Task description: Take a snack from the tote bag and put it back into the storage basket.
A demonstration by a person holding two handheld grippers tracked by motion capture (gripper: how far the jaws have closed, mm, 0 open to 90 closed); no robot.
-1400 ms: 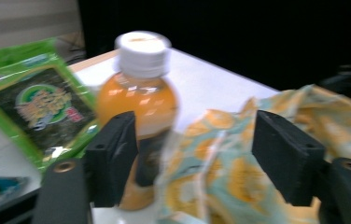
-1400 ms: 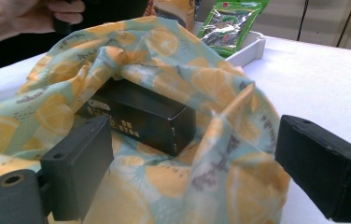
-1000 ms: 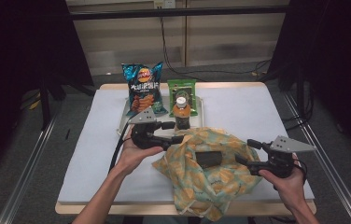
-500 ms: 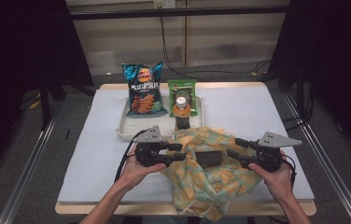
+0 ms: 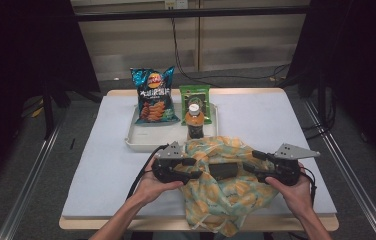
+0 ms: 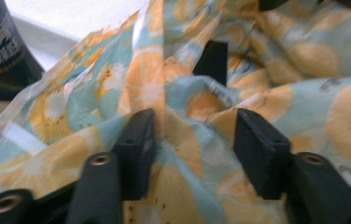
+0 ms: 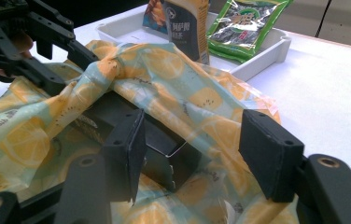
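Between both tools, right at their tips: fruit-print bag (image 5: 231,187), crumpled on the worktop (image 5: 101,170). Left tool (image 5: 192,168) at the bag's left edge, jaws half spread after just opening a little, a fold of fabric bunched between the pads (image 6: 138,140). Right tool (image 5: 252,165) at the bag's right side, jaws likewise apart, straddling a dark box (image 7: 159,144) showing through the bag's mouth. Beyond the tools: bottle (image 5: 194,121) touching the bag's far edge, tray (image 5: 136,141) with chip bag (image 5: 152,96) and green packet (image 5: 196,97).

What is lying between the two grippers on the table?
In the high view, the fruit-print bag lies between the left gripper and the right gripper, with a dark box showing in its open mouth.
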